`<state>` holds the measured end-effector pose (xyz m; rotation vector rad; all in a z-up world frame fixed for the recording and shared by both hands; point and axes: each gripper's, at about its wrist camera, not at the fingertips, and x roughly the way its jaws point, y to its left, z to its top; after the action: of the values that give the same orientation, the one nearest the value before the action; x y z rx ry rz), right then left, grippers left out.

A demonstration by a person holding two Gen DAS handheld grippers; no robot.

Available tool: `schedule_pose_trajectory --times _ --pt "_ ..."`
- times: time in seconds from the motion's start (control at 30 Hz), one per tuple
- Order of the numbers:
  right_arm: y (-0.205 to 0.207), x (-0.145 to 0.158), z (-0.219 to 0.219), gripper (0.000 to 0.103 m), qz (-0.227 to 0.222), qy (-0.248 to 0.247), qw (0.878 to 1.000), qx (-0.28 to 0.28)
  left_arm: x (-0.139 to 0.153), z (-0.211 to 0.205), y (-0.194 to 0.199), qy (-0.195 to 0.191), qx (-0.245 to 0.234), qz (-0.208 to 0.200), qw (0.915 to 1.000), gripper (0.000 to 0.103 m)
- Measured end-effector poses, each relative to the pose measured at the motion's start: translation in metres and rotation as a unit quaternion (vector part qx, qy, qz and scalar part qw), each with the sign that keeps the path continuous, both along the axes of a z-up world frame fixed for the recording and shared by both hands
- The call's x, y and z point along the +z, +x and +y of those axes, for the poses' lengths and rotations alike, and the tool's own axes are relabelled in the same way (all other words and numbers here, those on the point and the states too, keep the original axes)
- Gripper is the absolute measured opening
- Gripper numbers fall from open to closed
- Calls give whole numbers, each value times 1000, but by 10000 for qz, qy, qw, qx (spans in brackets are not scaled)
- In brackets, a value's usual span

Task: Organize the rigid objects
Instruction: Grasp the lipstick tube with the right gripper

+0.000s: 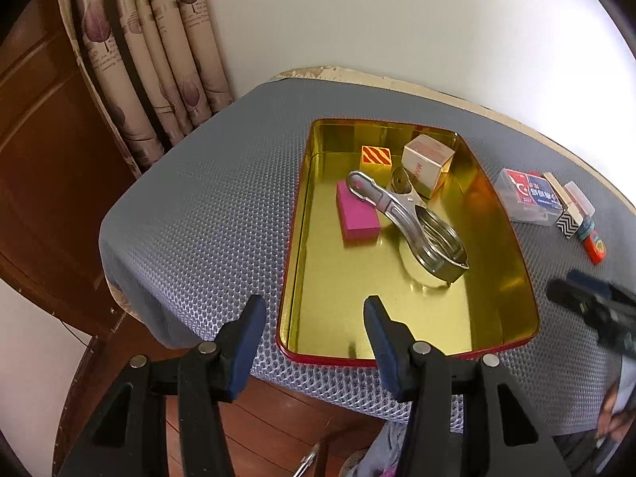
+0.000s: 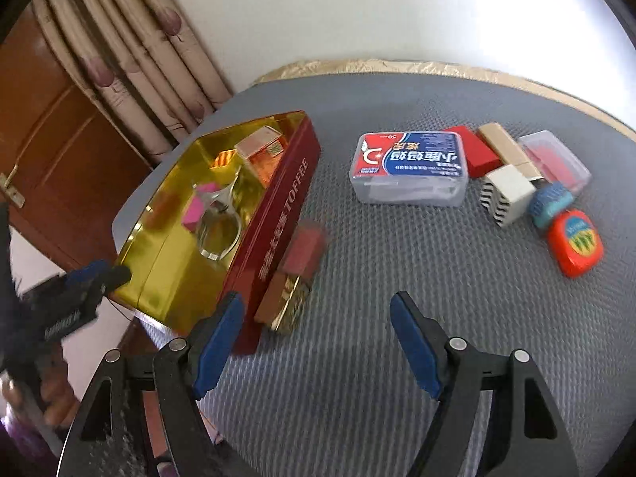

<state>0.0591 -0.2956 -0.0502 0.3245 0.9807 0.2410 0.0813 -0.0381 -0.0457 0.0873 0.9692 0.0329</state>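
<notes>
With both grippers spread wide and empty, the right gripper (image 2: 318,342) should square up on the blurred red-and-gold box (image 2: 296,278) beside the tin (image 2: 274,214)

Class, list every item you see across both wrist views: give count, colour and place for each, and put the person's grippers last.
Tin: 1, red outside, gold inside, on mat.
Metal clip: 1, silver, in tin.
Pink block: 1, in tin.
Striped block: 1, orange-yellow, in tin.
Carton: 1, beige, in tin.
Floss box: 1, clear, blue label, on mat.
Blurred block: 1, reddish, beside tin's outer wall.
Tape measure: 1, orange-red, on mat.
Mat: 1, grey.
Left gripper: open.
Right gripper: open.
</notes>
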Motion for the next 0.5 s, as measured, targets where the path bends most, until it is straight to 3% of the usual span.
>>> schedule_pose_trajectory --times 0.1,0.37,0.5 --pt "11 -3 -3 74 117 183 9998 -23 -1 2 2 -49 -21 68 10000 52" --pt "34 -16 16 70 423 -329 9985 51 -3 11 6 -357 28 228 9991 52" --pt "38 -25 24 69 628 -589 9962 157 -5 9 7 -315 17 285 9991 53"
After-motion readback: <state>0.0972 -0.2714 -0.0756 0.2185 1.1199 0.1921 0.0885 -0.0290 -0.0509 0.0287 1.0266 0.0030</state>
